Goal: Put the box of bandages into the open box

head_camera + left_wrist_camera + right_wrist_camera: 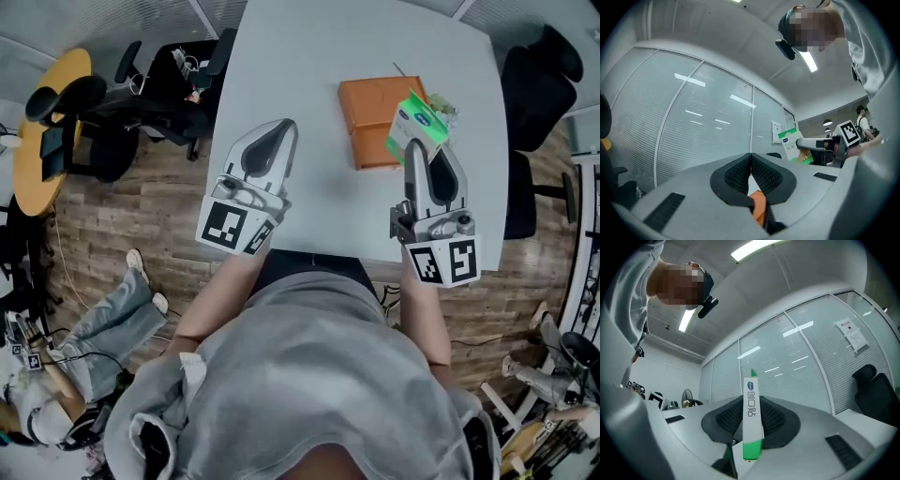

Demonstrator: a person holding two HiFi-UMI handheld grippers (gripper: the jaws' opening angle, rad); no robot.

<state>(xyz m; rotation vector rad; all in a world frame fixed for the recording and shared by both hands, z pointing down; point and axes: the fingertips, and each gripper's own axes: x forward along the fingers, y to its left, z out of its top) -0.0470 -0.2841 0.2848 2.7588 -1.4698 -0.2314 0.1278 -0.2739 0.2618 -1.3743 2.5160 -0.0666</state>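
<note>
The green and white box of bandages (415,125) is held up off the table, clamped in my right gripper (418,150), partly over the right edge of the open orange box (372,120). In the right gripper view the bandage box (752,420) stands edge-on between the jaws of the right gripper (751,425). My left gripper (281,131) hovers over the table to the left of the orange box, jaws shut with nothing in them. In the left gripper view the left gripper (751,169) points up, and the bandage box (789,144) shows far right.
The white table (309,66) carries a small greenish item (444,105) beside the orange box. Black office chairs (536,84) stand at the right and at the left (150,103). A round yellow table (42,141) is far left. Glass partition walls fill both gripper views.
</note>
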